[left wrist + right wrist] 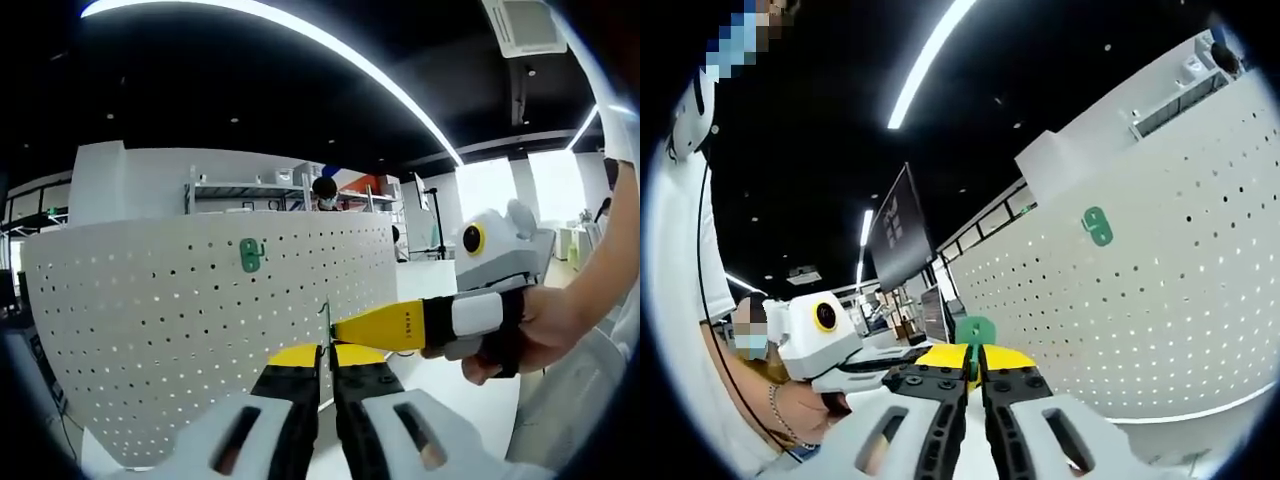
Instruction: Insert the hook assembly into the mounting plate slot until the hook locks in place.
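Green hook (974, 328) pinched by right gripper (974, 362); pegboard (1160, 300) beside.

Bright ceiling light strips (330, 45) glare against a dark ceiling (fisheye bends the edges), foreground slightly soft.

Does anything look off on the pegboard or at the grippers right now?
Nothing stands out. The white pegboard looks intact, with one green hook sitting upright on it. The right gripper is shut on a second green hook, near the left gripper.

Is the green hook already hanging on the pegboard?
Yes. One green hook hangs on the white pegboard. Another green piece sits between the right gripper's fingers.
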Demonstrator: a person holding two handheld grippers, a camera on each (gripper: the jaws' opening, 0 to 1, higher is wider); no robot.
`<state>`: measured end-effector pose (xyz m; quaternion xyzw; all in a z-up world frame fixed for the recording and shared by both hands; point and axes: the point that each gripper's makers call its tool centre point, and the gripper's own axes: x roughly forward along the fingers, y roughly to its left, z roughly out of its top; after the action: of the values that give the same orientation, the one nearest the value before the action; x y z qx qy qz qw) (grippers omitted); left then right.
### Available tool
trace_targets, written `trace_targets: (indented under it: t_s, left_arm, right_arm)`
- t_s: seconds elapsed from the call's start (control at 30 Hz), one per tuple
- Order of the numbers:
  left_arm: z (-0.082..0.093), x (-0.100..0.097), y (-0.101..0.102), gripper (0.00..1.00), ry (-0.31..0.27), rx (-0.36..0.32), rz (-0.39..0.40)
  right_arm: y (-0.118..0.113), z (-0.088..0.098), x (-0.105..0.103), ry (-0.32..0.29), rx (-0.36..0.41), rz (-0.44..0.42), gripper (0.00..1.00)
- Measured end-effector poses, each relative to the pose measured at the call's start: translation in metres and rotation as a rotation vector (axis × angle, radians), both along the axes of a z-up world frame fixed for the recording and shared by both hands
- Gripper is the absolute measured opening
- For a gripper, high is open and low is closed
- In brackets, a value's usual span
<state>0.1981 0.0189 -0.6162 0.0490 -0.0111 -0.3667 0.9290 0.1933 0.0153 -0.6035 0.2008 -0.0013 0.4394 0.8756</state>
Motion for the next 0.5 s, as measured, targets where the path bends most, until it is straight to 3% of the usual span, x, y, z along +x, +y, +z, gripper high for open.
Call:
trace_targets:
  t_s: [0.5]
  left_arm:
    - [0.0021, -0.0009, -0.0018, 0.05, -0.005, -0.005, -0.007]
  right_arm:
    - [-0.0022, 0.0018, -0.0006, 0.022, 0.028, -0.003, 0.00]
